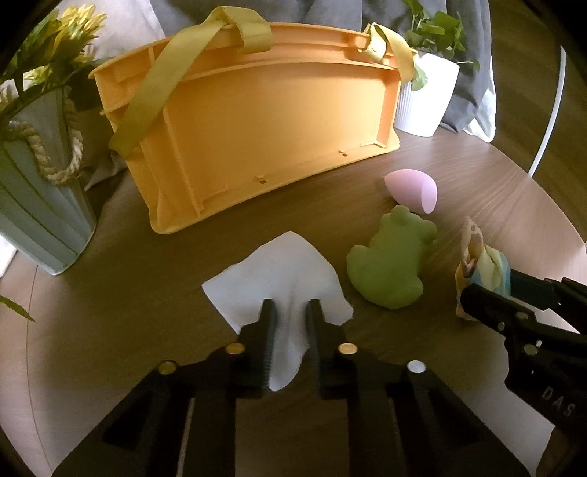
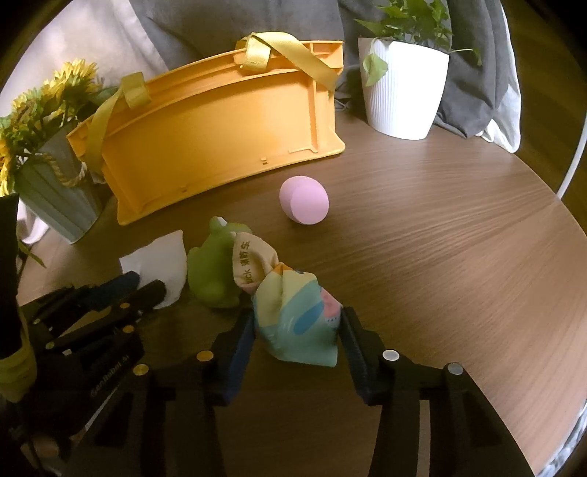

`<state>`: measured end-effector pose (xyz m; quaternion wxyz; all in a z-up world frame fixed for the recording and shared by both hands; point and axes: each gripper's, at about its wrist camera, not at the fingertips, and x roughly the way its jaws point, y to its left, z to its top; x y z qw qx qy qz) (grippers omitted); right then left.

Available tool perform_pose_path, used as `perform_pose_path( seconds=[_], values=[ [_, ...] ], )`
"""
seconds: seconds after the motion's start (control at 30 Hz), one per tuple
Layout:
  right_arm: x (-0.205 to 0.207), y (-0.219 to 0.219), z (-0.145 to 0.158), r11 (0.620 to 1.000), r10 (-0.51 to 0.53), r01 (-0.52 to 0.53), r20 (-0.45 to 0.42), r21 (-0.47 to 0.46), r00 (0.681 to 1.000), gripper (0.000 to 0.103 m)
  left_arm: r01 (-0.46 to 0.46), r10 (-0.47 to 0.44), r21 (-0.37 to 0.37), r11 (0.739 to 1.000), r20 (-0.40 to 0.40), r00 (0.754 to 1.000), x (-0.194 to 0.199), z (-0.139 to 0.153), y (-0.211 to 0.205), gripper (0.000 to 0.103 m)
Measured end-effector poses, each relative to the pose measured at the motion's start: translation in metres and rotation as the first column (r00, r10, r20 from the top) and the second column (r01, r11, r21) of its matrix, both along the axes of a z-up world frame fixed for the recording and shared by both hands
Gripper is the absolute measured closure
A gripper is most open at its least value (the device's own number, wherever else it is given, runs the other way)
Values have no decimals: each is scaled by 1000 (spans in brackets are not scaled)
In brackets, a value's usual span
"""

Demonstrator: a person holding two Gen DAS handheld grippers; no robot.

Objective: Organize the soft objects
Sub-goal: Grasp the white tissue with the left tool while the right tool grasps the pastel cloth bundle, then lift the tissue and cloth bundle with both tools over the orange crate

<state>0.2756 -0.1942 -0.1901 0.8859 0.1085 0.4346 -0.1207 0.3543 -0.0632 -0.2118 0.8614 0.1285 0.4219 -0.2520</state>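
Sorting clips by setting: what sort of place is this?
Probably a living room at home: a round wooden table beside grey cushions, with a potted plant and a sunflower pot.

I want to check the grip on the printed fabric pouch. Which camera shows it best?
The right wrist view: the printed fabric pouch lies centred between the right gripper fingers, which press its sides. In the left wrist view the pouch is only a sliver at the right edge, partly behind that gripper.
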Motion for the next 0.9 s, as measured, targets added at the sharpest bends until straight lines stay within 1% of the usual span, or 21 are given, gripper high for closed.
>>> perform_pose_path(
  seconds=[0.03, 0.13, 0.37, 0.57, 0.9],
  values=[
    [-1, 0, 1, 1000, 1, -1, 4, -3, 1000, 57, -2, 2, 3, 1000, 3, 1000, 0, 0, -1, 93],
    [-1, -2, 2, 1000, 10, -10, 11, 0, 1000, 59, -13, 13, -3, 1000, 2, 1000, -3, 2, 0, 93],
    [-3, -3, 7, 999, 46, -46, 32, 15, 998, 60, -76, 76, -30, 997, 1, 997, -13, 14, 7, 94],
    [-5, -6, 18, 996, 86, -87, 58, 20, 995, 60, -133, 134, -70, 989, 9, 991, -25, 31, 12, 94],
    [-13, -23, 45, 987, 161, -163, 111, 8, 981, 60, -214, 222, -113, 970, 57, 974, -51, 65, 10, 94]
  ],
)
